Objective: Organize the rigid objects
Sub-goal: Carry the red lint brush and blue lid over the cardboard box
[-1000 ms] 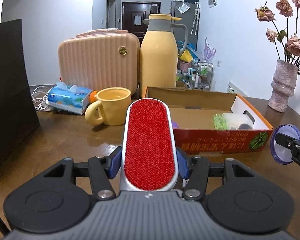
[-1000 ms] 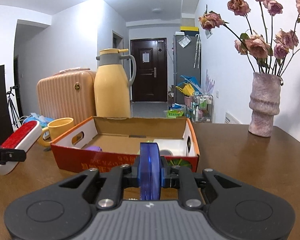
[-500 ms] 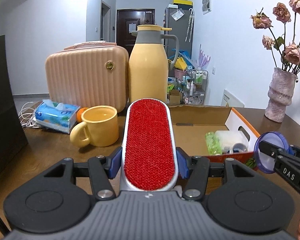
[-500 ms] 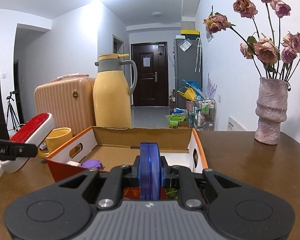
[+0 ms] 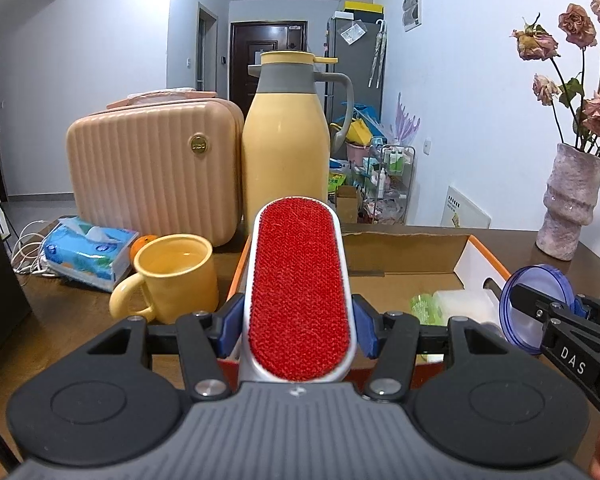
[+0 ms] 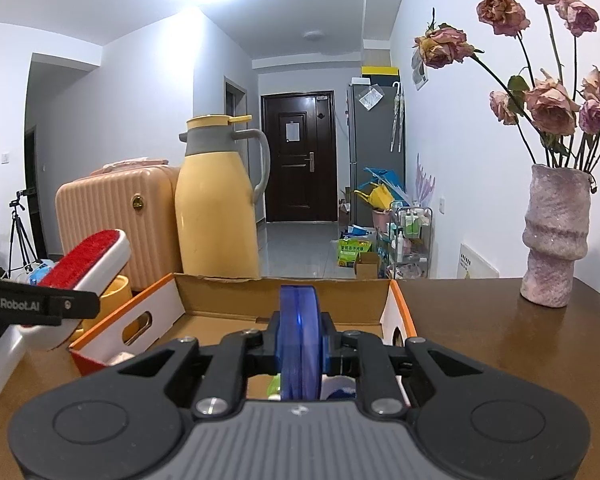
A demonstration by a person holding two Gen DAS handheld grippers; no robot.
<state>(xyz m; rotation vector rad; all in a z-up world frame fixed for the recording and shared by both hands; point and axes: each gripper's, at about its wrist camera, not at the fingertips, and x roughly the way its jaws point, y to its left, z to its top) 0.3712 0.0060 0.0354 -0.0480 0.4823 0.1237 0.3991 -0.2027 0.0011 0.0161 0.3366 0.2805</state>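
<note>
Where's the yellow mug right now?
In the left wrist view, the yellow mug stands on the table left of the cardboard box, in front of the beige case and beside the tissue pack.

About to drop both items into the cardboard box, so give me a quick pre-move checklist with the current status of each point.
1. Left hand-held gripper shut on the red lint brush: ok.
2. Right hand-held gripper shut on the blue disc: ok.
3. Cardboard box open at the top: ok.
4. Bare floor left in the box for both items: cannot tell; a green item and a white container already lie at its right end.
5. Yellow mug clear of the brush's path: ok, it stands outside the box, to the left.
</note>
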